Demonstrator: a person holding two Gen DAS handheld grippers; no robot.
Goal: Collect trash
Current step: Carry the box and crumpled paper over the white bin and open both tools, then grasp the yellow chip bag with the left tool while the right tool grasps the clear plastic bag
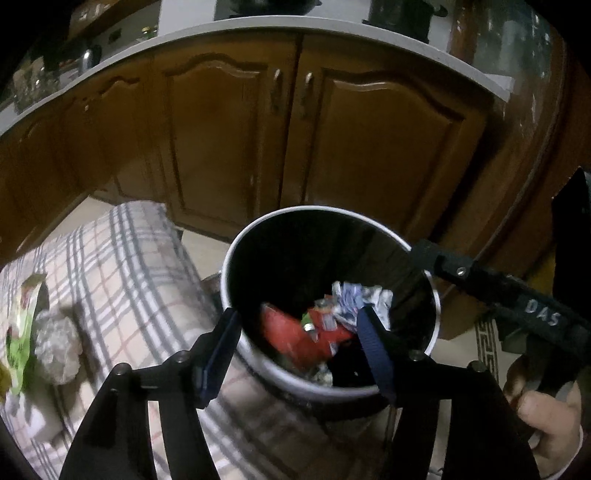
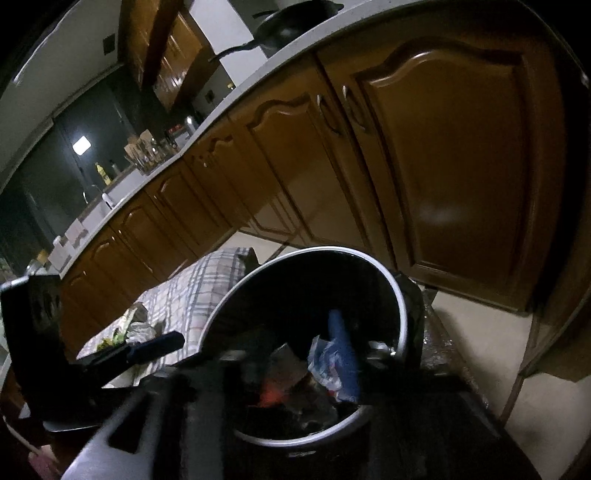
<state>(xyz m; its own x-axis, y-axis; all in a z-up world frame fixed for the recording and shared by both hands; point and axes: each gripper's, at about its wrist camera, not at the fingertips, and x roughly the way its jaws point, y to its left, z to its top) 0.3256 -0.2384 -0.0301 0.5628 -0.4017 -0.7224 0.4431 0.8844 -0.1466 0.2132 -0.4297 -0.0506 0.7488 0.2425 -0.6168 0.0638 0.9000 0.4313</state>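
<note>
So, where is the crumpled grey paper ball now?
In the left wrist view, the crumpled paper ball lies at far left on the checked cloth, beside a green wrapper.

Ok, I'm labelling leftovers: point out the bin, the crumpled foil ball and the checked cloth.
bin (image 1: pixel 236 243), left wrist view, left rim.
crumpled foil ball (image 1: pixel 57 345), left wrist view, its middle.
checked cloth (image 1: pixel 125 266), left wrist view, bare top.

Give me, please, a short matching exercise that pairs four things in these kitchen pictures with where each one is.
Things:
1. red wrapper
2. crumpled foil ball
3. black pan
4. trash bin

Places:
A. on the countertop
B. on the checked cloth
C. on the floor before the cabinet doors
D. inside the bin

Pairs: 1-D, 2-B, 3-A, 4-C
</note>
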